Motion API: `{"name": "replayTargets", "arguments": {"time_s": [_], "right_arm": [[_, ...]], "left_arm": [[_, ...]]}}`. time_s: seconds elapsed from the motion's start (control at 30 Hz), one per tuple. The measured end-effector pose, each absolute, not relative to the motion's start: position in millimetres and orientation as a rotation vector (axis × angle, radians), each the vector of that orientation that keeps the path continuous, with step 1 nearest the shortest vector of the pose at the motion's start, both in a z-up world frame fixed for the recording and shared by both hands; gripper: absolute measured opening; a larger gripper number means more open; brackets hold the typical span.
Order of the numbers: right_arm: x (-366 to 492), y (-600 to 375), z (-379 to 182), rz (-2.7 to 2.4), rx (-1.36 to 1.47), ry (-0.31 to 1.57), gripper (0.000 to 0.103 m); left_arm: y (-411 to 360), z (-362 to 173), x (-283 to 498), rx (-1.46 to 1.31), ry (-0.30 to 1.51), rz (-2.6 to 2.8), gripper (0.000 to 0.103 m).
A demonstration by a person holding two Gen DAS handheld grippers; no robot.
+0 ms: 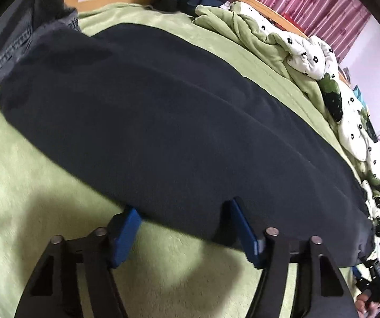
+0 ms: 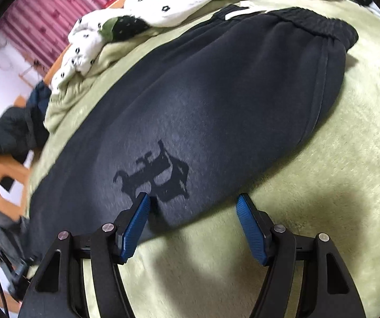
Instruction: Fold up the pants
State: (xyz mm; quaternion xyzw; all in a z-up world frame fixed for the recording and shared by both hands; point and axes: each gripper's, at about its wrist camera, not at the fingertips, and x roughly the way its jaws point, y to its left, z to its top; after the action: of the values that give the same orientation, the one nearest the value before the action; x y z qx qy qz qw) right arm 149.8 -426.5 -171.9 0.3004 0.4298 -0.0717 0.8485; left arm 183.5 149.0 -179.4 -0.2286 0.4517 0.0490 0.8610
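Left gripper (image 1: 183, 222) and right gripper (image 2: 193, 213) both point forward and downward, blue-padded jaws spread wide apart, gripping nothing.

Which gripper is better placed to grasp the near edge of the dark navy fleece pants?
Left. The left gripper already straddles the dark navy fleece pants' near edge. The right gripper is open too, but the edge crosses only beside its left finger.
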Motion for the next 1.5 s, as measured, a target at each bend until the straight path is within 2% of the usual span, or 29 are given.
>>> {"name": "replayTargets", "arguments": {"time_s": [0.03, 0.07, 0.1, 0.13, 0.17, 0.27, 0.47, 0.73, 0.9, 1.03, 1.13, 1.17, 1.2, 1.27, 1.3, 1.33, 1.37, 1.43, 1.5], "right_arm": [[151.7, -427.5, -172.1, -0.161, 0.638, 0.898, 0.063], [154.6, -427.8, -172.1, -0.180, 0.635, 0.893, 0.049], [156.9, -428.1, -172.3, -0.216, 0.627, 0.891, 0.040], [158.8, -428.0, -171.6, -0.228, 0.631, 0.882, 0.021], [159.7, -428.6, -169.7, -0.235, 0.642, 0.871, 0.015], [162.4, -425.3, -155.6, -0.241, 0.650, 0.823, 0.011], [167.8, -415.4, -106.1, -0.189, 0.665, 0.658, 0.010], [228.0, -410.6, -67.8, -0.152, 0.612, 0.577, 0.010], [281.7, -410.7, -69.5, -0.148, 0.562, 0.599, 0.010], [323.4, -400.4, -106.6, -0.163, 0.519, 0.683, 0.010], [345.0, -395.1, -140.0, -0.196, 0.462, 0.784, 0.010], [348.8, -395.3, -150.2, -0.183, 0.461, 0.819, 0.014], [349.7, -397.0, -158.9, -0.167, 0.480, 0.850, 0.014], [343.2, -400.9, -161.8, -0.147, 0.512, 0.863, 0.017], [338.0, -401.9, -158.6, -0.138, 0.515, 0.863, 0.021], [329.8, -402.9, -153.4, -0.135, 0.510, 0.864, 0.034], [320.3, -403.7, -148.9, -0.135, 0.507, 0.858, 0.047], [294.2, -405.9, -138.5, -0.141, 0.521, 0.825, 0.053], [272.4, -408.2, -129.2, -0.144, 0.537, 0.807, 0.053]], "left_arm": [[151.2, -178.5, 185.1, -0.493, 0.950, 0.108, 0.051], [153.7, -177.5, 185.0, -0.507, 0.952, 0.110, 0.044], [156.6, -176.8, 186.8, -0.526, 0.955, 0.112, 0.028], [159.9, -176.0, 188.7, -0.543, 0.958, 0.113, 0.012], [162.8, -175.2, 189.3, -0.562, 0.958, 0.102, 0.011], [166.2, -164.4, 187.6, -0.589, 0.945, 0.082, 0.010], [163.8, -105.8, 190.5, -0.513, 0.821, 0.014, 0.010], [146.6, -43.9, 278.3, -0.356, 0.722, 0.002, 0.010], [130.0, -73.1, 333.8, -0.238, 0.759, 0.068, 0.010], [124.7, -126.7, 370.7, -0.263, 0.876, 0.096, 0.010], [115.1, -143.7, 376.1, -0.207, 0.905, 0.100, 0.010], [110.4, -144.8, 375.5, -0.172, 0.904, 0.102, 0.010], [106.4, -144.0, 374.6, -0.136, 0.902, 0.107, 0.012], [102.4, -141.5, 371.3, -0.131, 0.931, 0.088, 0.030], [100.7, -140.7, 367.9, -0.143, 0.947, 0.075, 0.046], [98.6, -139.4, 362.6, -0.163, 0.958, 0.061, 0.058], [96.8, -136.9, 352.9, -0.187, 0.949, 0.045, 0.060], [91.4, -132.2, 331.9, -0.213, 0.937, 0.020, 0.061], [85.5, -128.2, 309.6, -0.238, 0.946, -0.016, 0.061]]}}
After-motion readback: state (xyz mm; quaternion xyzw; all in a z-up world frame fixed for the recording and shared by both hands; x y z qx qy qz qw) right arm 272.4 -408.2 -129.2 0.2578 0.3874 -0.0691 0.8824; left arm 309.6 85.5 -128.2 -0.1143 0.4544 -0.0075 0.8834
